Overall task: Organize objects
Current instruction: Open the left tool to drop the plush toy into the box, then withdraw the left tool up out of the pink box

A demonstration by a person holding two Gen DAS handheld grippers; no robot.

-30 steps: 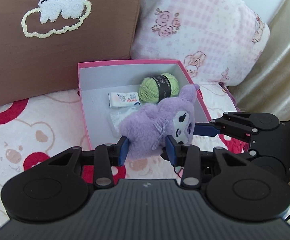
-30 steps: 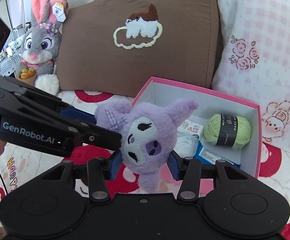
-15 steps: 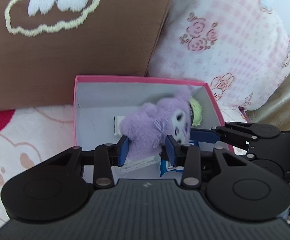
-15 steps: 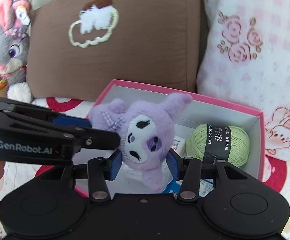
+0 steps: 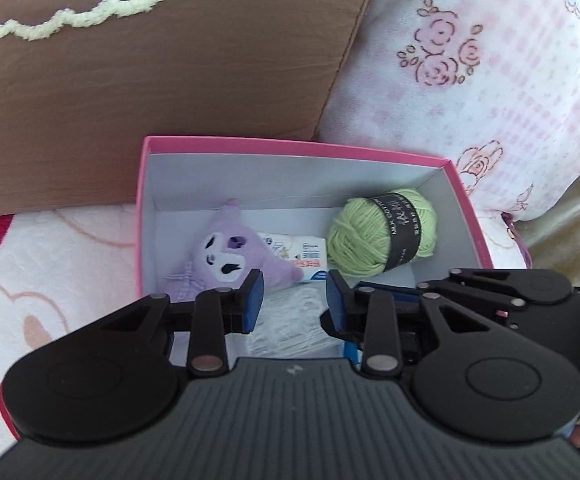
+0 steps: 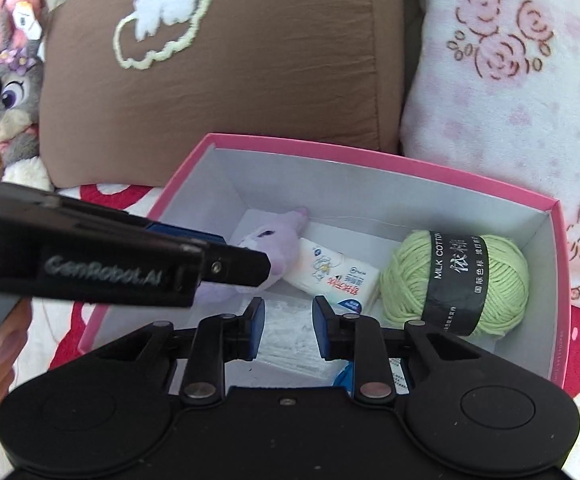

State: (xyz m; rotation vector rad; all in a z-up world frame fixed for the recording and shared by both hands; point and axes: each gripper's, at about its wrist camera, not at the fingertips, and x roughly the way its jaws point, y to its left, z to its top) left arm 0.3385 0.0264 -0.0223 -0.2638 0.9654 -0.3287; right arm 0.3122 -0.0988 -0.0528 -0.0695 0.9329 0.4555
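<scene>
A purple plush toy [image 5: 226, 256] lies face up in the left part of the pink box [image 5: 290, 148], free of both grippers. From the right wrist view the plush [image 6: 278, 240] shows partly behind the left gripper's finger [image 6: 230, 264]. My left gripper [image 5: 293, 304] hovers over the box's near end. Its jaws are closing with nothing between them. My right gripper [image 6: 288, 320] hangs beside it over the box [image 6: 369, 160]. Its jaws are closing to a narrow gap, also holding nothing.
In the box lie a green yarn ball [image 5: 381, 232], a white tissue pack [image 5: 305, 254] and a white packet [image 5: 293, 320]. A brown pillow [image 5: 170, 80] and a pink floral pillow [image 5: 489, 60] stand behind it. A grey rabbit plush [image 6: 10, 92] sits far left.
Both grippers carried the purple plush down over the box and let it go. It now lies inside, and both pairs of jaws have narrowed.
</scene>
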